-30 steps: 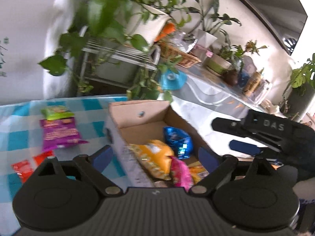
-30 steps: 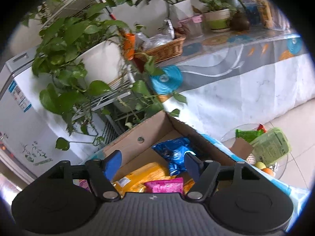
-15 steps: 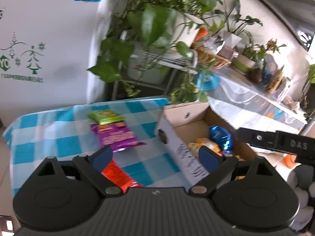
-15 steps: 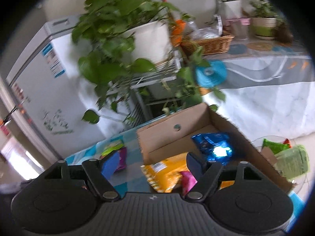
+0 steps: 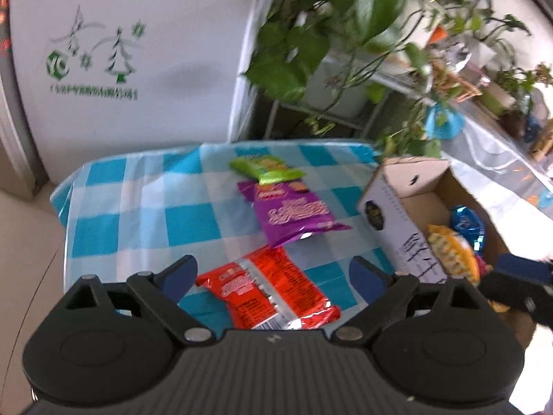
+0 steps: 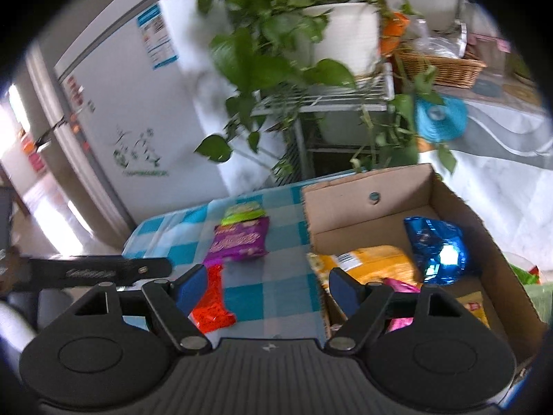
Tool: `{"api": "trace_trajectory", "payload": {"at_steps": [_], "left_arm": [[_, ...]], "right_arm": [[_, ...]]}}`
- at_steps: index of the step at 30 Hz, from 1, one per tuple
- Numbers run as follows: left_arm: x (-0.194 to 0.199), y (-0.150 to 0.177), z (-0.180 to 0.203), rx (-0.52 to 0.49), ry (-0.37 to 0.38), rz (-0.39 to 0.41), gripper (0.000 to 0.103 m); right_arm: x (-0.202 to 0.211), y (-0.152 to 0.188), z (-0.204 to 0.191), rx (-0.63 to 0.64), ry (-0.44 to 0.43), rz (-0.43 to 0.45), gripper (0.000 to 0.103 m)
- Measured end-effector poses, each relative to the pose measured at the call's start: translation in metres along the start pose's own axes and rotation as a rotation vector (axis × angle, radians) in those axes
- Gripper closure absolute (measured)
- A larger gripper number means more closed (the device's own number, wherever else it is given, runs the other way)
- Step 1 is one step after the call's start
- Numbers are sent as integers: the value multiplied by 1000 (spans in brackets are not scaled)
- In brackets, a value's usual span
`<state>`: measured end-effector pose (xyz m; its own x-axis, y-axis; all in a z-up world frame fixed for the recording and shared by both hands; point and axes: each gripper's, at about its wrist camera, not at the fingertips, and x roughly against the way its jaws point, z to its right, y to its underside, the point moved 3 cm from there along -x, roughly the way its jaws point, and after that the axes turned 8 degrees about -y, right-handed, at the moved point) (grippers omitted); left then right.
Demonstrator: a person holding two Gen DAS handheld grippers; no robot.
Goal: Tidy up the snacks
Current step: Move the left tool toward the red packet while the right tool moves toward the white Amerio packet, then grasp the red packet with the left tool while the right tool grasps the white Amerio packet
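Bright daylight, motion-blurred leaves, strong fisheye bending, dark vignette in right view.

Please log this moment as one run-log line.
left gripper: open over red packet | right gripper: opening, empty | purple packet, green packet: on cloth | box: part-filled

White fridge/freezer (image 5: 138,62) w/ green tree logo stands behind the blue-white checked tablecloth (image 5: 145,207). Leafy pothos plant (image 6: 269,34) in white pot (image 6: 349,34) sits on a white wire rack (image 6: 328,100). Wicker basket (image 6: 439,64) to the rack's right, on a counter w/ grey-white cover (image 6: 501,145); blue round item (image 6: 440,117) hangs at counter edge. More small potted plants (image 5: 511,83) further along, blurry.
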<state>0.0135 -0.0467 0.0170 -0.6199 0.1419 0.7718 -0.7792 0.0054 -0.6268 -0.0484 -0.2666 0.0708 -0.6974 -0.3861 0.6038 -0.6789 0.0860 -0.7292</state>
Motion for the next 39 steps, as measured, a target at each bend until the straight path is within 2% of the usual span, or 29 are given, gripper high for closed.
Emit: {"api": "trace_trajectory", "payload": {"at_steps": [7,12,19,23,27,30,34,39], "left_arm": [[-28,3,10,34,-64,-63,9],[-36,3,18,49,-65,-96,9],[-51,7,20,38,-100,-130,7],[-58,12,16,26,-130,-159,6],[-59,15,4,51,-125,-177,4],[-56,15,-4,40,-134,-170,3],[-53,15,-21,58,-140,-179,3],[-50,15,-35,77,-111,-158,3]], "right_arm": [[-7,16,-16,35,-29,-77,16],[-9,31,-27,49,-29,-132,15],[-14,53,-34,-18,-25,-194,13],[-23,73,-36,-69,15,-246,13],[-31,92,-30,-219,55,-269,12],[-36,100,-24,-301,109,-262,10],[-43,99,-21,-335,168,-229,9],[-60,97,-16,-387,250,-190,7]]}}
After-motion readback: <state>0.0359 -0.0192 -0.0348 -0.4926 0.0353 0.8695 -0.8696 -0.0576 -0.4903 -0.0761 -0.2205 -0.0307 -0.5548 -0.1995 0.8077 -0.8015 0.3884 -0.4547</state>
